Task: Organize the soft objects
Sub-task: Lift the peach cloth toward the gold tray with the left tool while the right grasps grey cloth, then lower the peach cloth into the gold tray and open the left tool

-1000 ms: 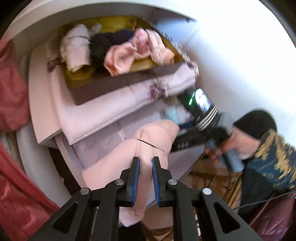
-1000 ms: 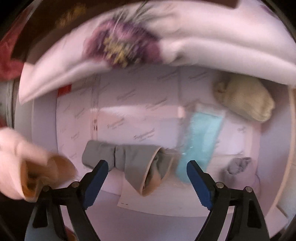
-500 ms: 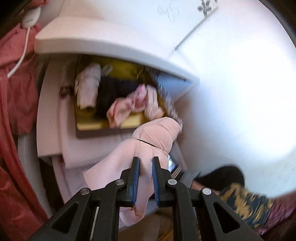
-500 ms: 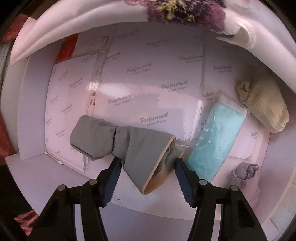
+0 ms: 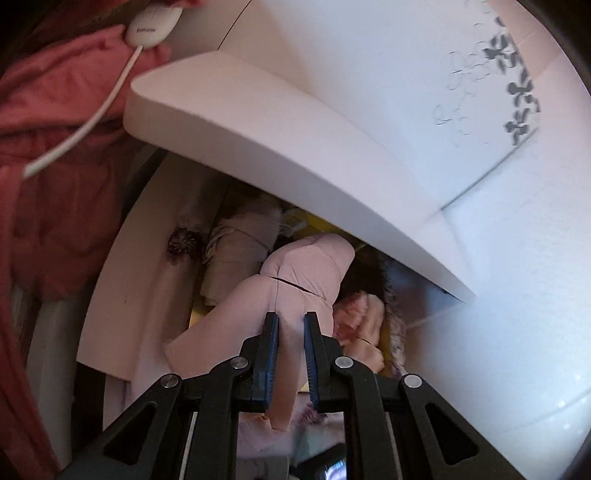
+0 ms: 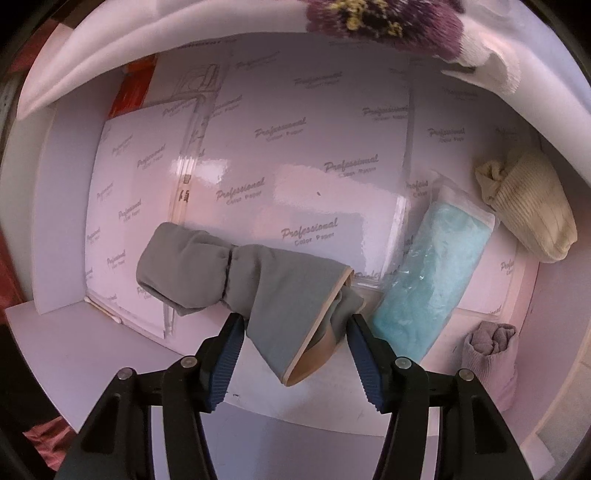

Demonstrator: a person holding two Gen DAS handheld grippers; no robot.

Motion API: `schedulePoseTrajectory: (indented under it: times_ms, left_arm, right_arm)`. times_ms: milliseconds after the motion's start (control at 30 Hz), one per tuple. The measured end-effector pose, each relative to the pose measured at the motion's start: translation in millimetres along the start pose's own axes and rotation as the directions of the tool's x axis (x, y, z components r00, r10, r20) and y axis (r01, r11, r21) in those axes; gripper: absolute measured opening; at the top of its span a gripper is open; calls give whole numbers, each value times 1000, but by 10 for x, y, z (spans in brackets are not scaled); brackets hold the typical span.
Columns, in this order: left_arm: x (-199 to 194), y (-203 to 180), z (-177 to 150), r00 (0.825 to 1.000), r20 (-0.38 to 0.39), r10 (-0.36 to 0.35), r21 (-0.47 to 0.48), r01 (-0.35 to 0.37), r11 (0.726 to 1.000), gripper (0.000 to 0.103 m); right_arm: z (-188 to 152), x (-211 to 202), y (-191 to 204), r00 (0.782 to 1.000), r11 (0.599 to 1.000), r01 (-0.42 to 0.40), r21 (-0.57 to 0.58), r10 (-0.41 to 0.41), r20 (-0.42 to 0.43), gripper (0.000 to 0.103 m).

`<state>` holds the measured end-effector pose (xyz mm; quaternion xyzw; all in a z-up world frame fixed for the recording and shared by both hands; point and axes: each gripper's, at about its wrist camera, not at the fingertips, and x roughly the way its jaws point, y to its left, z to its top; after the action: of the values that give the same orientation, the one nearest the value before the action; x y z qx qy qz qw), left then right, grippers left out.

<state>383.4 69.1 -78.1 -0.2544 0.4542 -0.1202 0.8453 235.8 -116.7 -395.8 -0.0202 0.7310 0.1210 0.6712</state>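
My left gripper (image 5: pixel 290 332) is shut on a pale pink soft mitten (image 5: pixel 295 280) and holds it in front of a yellow-lined box (image 5: pixel 295 221) on a shelf; the box holds a beige rolled cloth (image 5: pixel 240 254) and a pink fluffy item (image 5: pixel 360 317). My right gripper (image 6: pixel 295 343) is open, its jaws on either side of the cuff end of a grey mitten (image 6: pixel 243 273) lying on glossy paper sheets (image 6: pixel 295 166). I cannot tell whether the pads touch it.
A white shelf board (image 5: pixel 295 155) overhangs the box. Red fabric (image 5: pixel 55 166) hangs at the left. In the right wrist view a bagged light-blue item (image 6: pixel 432 266), a cream sock (image 6: pixel 532 210) and a mauve rolled sock (image 6: pixel 491 354) lie to the right. A flowered towel (image 6: pixel 369 22) hangs above.
My left gripper has carried the pink mitten up and in toward the box under the shelf. My right gripper has moved in around the grey mitten's cuff and its jaws have narrowed.
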Motion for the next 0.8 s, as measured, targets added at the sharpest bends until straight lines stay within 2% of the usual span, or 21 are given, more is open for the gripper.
schedulePoseTrajectory:
  times_ms: [133,400,633,800]
  left_arm:
    - [223,21,-64,996,-19,86,-8,-86,996,13]
    - [312,93,-148,991,-13,133,-28,-133,991,13]
    - [471,24,-102,977,-7,215,-5,-215,977,13]
    - [603,82,-78,956,-32,293,13,-293,956,13]
  right_arm:
    - [13,21,48,1000,1000,4,-1,-4,-5,59]
    - [-10,152,148,1000,1000,20,-19,-20,-23,55]
    - [-64,265,215,998,998,33,-46,-35,-44,46]
    - [-121,345,255,997,997,48,-60,-51,-55,37]
